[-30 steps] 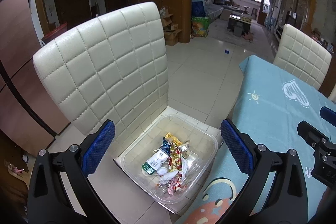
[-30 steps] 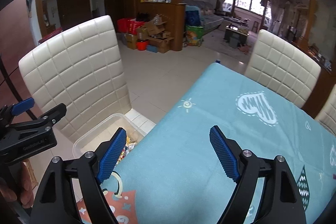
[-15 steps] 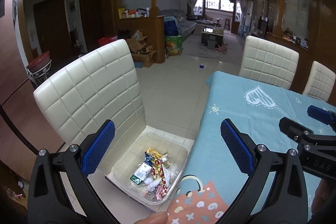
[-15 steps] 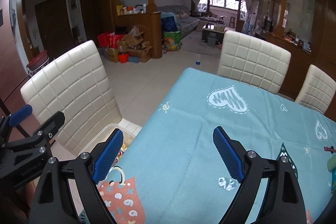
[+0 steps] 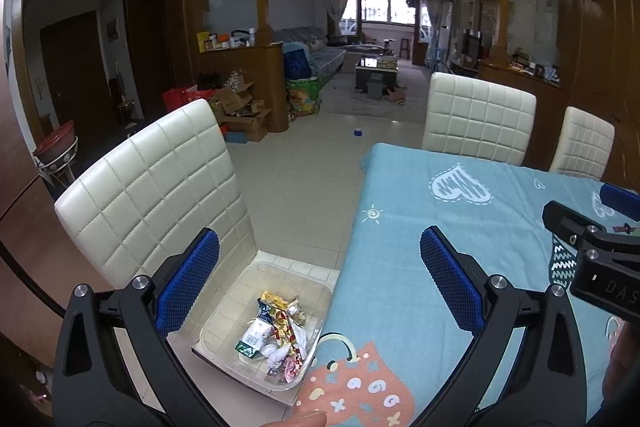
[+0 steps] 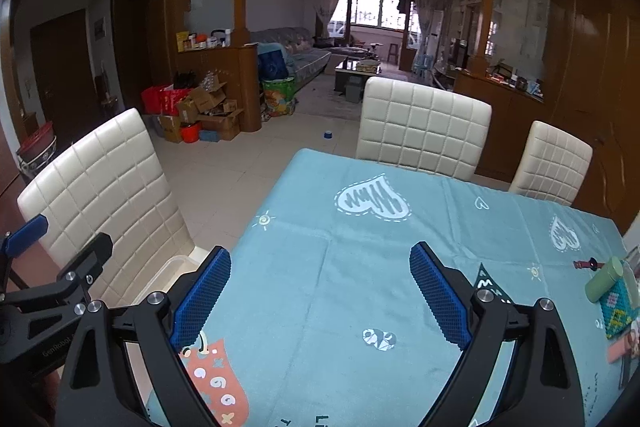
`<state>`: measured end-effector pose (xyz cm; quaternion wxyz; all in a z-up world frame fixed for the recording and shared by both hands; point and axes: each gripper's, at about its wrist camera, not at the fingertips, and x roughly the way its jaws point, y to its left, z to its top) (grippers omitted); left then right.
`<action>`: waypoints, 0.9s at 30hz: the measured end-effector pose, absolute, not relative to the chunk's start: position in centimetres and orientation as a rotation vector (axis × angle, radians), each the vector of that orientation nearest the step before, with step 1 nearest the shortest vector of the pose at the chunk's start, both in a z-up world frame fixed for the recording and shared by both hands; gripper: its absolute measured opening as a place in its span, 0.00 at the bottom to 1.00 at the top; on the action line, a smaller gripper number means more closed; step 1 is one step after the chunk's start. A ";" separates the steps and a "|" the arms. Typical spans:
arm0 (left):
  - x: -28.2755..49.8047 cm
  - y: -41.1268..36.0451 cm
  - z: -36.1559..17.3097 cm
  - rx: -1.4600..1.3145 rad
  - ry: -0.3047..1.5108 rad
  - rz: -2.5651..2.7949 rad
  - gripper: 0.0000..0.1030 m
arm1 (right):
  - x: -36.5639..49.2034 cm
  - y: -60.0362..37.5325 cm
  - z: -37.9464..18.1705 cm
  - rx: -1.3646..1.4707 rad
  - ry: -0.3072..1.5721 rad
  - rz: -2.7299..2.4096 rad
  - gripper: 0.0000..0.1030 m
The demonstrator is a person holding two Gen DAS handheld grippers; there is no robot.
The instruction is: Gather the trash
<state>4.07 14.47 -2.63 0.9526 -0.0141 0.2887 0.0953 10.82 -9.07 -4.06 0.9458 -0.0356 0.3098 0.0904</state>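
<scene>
A clear plastic bin (image 5: 224, 325) sits on the seat of a cream chair (image 5: 160, 187) beside the table. It holds several crumpled wrappers (image 5: 276, 331). My left gripper (image 5: 320, 277) is open and empty, held high above the bin and the table edge. My right gripper (image 6: 320, 291) is open and empty above the blue tablecloth (image 6: 360, 267). A corner of the bin (image 6: 176, 265) shows in the right wrist view. Each gripper shows at the side of the other's view.
Two cream chairs (image 6: 424, 131) stand at the table's far side. A green cylinder (image 6: 604, 277), a patterned box (image 6: 618, 307) and a small red item (image 6: 586, 264) lie at the table's right edge. Tiled floor and cardboard boxes (image 6: 208, 111) lie beyond.
Both grippers have risen and tilted up and back from the bin. More of the room and table shows now. Both stayed open.
</scene>
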 end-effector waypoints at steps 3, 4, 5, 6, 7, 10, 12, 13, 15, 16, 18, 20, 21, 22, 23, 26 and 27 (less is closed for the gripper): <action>4.0 14.0 -2.3 -0.018 0.574 0.185 0.96 | 10.5 -9.5 -3.6 -0.067 0.630 0.164 0.86; 4.0 13.9 -2.1 -0.018 0.571 0.183 0.96 | 10.5 -9.7 -3.5 -0.062 0.630 0.160 0.86; 4.0 13.8 -2.0 -0.019 0.567 0.180 0.96 | 10.4 -9.9 -3.3 -0.058 0.629 0.156 0.86; 4.1 13.7 -1.9 -0.020 0.568 0.178 0.96 | 10.3 -10.1 -3.2 -0.055 0.629 0.151 0.86; 4.1 13.7 -1.8 -0.019 0.570 0.174 0.96 | 10.3 -10.2 -3.0 -0.053 0.630 0.145 0.86; 4.2 13.4 -1.3 -0.014 0.572 0.167 0.96 | 10.2 -10.7 -2.6 -0.041 0.628 0.139 0.86; 4.1 13.3 -0.9 -0.014 0.561 0.166 0.96 | 10.0 -10.7 -2.4 -0.042 0.624 0.135 0.86; 4.0 13.2 -0.7 -0.015 0.554 0.165 0.96 | 10.0 -10.7 -2.4 -0.041 0.626 0.138 0.86; 3.9 13.2 -0.4 -0.021 0.553 0.162 0.96 | 9.9 -10.8 -2.2 -0.036 0.626 0.144 0.86; 3.9 13.2 -0.3 -0.024 0.556 0.160 0.96 | 9.9 -10.8 -2.1 -0.035 0.623 0.145 0.86; 3.9 13.2 -0.3 -0.028 0.569 0.155 0.96 | 9.8 -10.8 -2.0 -0.038 0.622 0.148 0.86; 3.9 13.0 -0.3 -0.019 0.585 0.158 0.96 | 9.8 -10.8 -2.1 -0.042 0.633 0.146 0.86; 3.9 12.9 -0.3 -0.015 0.594 0.158 0.96 | 9.9 -10.8 -2.2 -0.040 0.640 0.147 0.86; 3.9 12.9 -0.4 -0.014 0.602 0.155 0.96 | 9.8 -10.9 -2.3 -0.035 0.647 0.149 0.86; 3.8 12.8 -0.4 -0.015 0.610 0.151 0.96 | 9.7 -10.9 -2.4 -0.031 0.654 0.154 0.86; 3.7 12.8 -0.2 -0.017 0.607 0.148 0.96 | 9.6 -10.9 -2.4 -0.028 0.665 0.160 0.86; 3.7 12.8 -0.1 -0.016 0.604 0.151 0.96 | 9.6 -11.0 -2.3 -0.029 0.663 0.155 0.86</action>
